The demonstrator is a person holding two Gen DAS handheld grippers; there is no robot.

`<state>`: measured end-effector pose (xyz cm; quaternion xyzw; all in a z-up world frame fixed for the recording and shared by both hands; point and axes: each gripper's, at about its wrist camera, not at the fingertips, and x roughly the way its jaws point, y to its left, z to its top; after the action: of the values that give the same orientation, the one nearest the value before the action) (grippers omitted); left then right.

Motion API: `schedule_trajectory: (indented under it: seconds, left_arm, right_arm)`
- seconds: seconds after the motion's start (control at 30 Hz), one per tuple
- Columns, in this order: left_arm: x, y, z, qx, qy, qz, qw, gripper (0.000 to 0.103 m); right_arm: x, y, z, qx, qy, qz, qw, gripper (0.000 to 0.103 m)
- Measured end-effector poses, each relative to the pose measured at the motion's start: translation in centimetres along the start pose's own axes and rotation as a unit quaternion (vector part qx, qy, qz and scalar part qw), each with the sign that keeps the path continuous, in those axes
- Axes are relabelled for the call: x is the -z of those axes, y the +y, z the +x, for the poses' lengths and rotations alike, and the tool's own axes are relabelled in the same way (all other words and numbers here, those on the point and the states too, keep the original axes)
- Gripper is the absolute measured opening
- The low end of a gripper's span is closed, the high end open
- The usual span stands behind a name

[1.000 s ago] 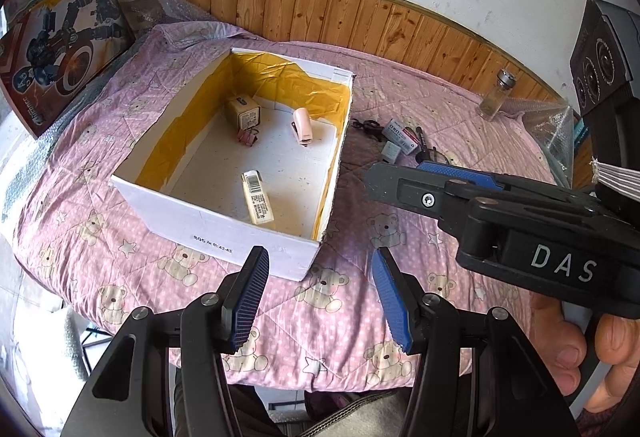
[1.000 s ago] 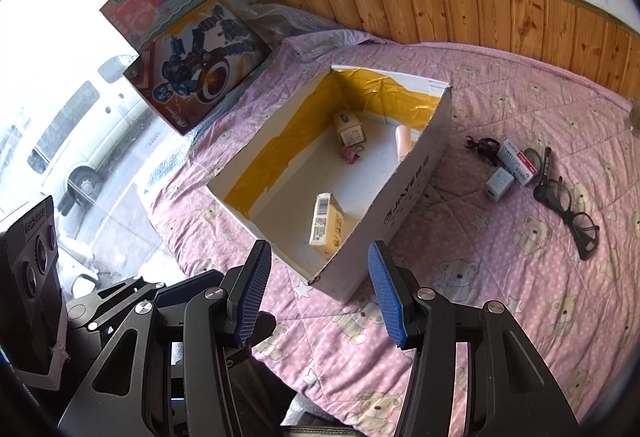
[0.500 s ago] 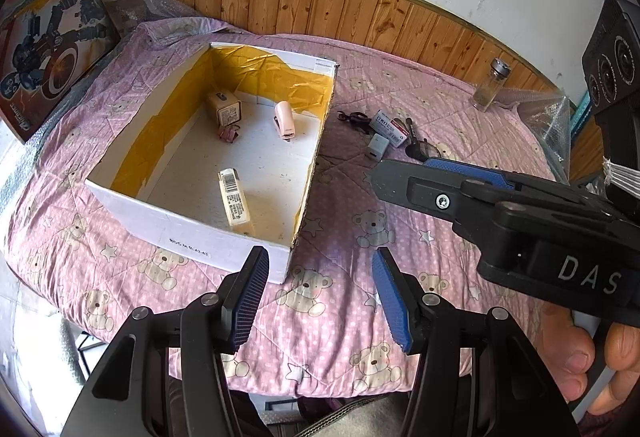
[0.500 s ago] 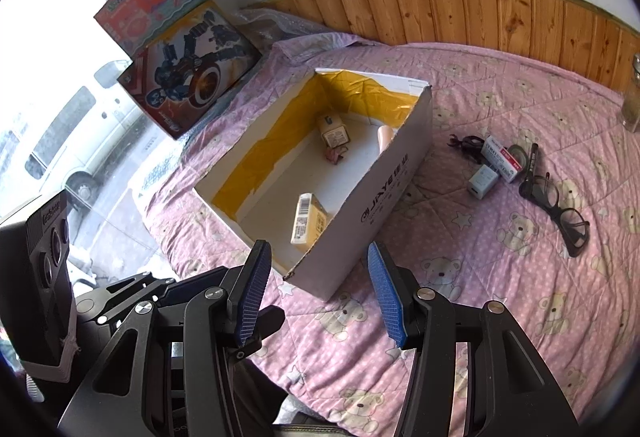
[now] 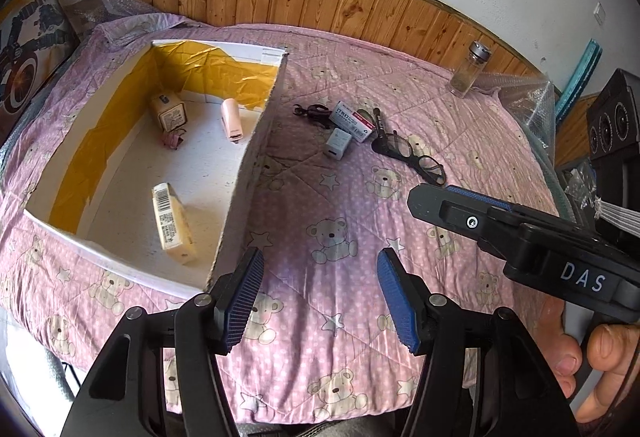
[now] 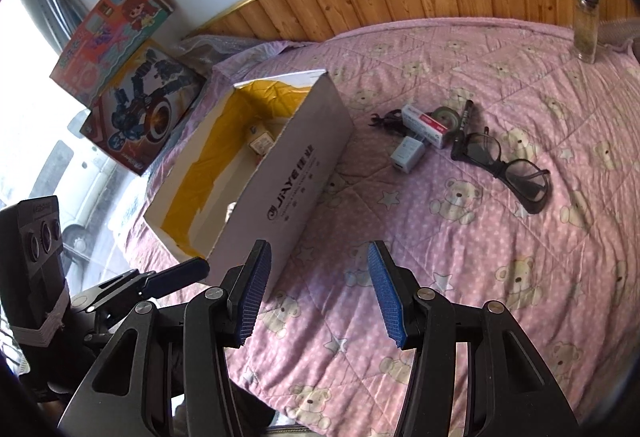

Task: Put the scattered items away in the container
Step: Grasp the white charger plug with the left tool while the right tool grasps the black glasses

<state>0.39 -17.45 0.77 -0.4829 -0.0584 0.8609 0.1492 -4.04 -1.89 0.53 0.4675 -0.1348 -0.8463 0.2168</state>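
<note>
**Both grippers wait, a little pile is left to put away**

The pink quilt (image 6: 460, 269) with teddy bears covers the whole surface, so everything lies on soft cloth. At about 10 o'clock in the right wrist view stands the big white box (image 6: 296, 177) with yellow paper inside. Its top is open, so things can be dropped in from above. Some things already lie in it: a yellow carton (image 5: 173, 221) near the front wall, a brown little box (image 5: 168, 113), a pink clip (image 5: 174, 140) and a pink stapler (image 5: 231, 119) at the back.

The things not yet tidied lie close together just right of the box, at about 1 o'clock. The glasses (image 6: 502, 165) are the biggest, folded open on the quilt. Next to them lie a red and white packet (image 6: 426, 125), a black pen (image 6: 464, 125), a roll of tape (image 6: 445, 115), a small white charger (image 6: 408, 156) and a black clip (image 6: 386, 123). A glass jar (image 6: 586, 25) stands upright far away at 2 o'clock, by the wooden wall.

The left gripper (image 5: 318, 301) hangs over the quilt by the box corner. Its fingers are spread apart and hold nothing. The right gripper (image 6: 316, 295) is the same, spread and bare, and it points toward the pile. I think it is the one placed to fetch something next, because the pile is on its side.
</note>
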Motion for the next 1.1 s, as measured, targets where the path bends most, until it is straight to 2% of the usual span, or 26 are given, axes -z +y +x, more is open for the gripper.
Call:
schedule_trajectory:
  seconds: [0.37,0.5,0.57,0.73,0.93,1.1]
  left_arm:
    - [-3.8,-2.3,6.5,0.017,0.019,0.008,0.9996,0.063]
    - [-5.1,-2.6,9.3,0.019,0.024,0.004,0.9995,0.063]
    - [-5.8,-2.8,10.5,0.021,0.024,0.003,0.9995,0.063]
    - [-7.8,-2.9,14.4,0.015,0.027,-0.001,0.9995,0.063]
    - [-9.5,-2.1,19.5,0.003,0.046,-0.009,0.9989,0.063]
    - [-10.7,-1.2,22.7,-0.006,0.048,-0.021,0.9986,0.063]
  right_arm:
    - [-2.1,-7.0,1.0,0.026,0.000,0.049,0.998,0.054]
    - [-3.3,-9.0,1.7,0.031,-0.001,0.051,0.998,0.053]
    - [-4.1,-10.0,2.3,0.041,0.000,0.045,0.998,0.049]
    - [-5.8,-12.7,4.2,0.061,0.014,0.033,0.997,0.048]
    - [-7.4,-14.8,7.5,0.092,0.045,-0.027,0.994,0.049]
    - [-7.8,-14.6,10.3,0.132,0.073,-0.147,0.978,0.053]
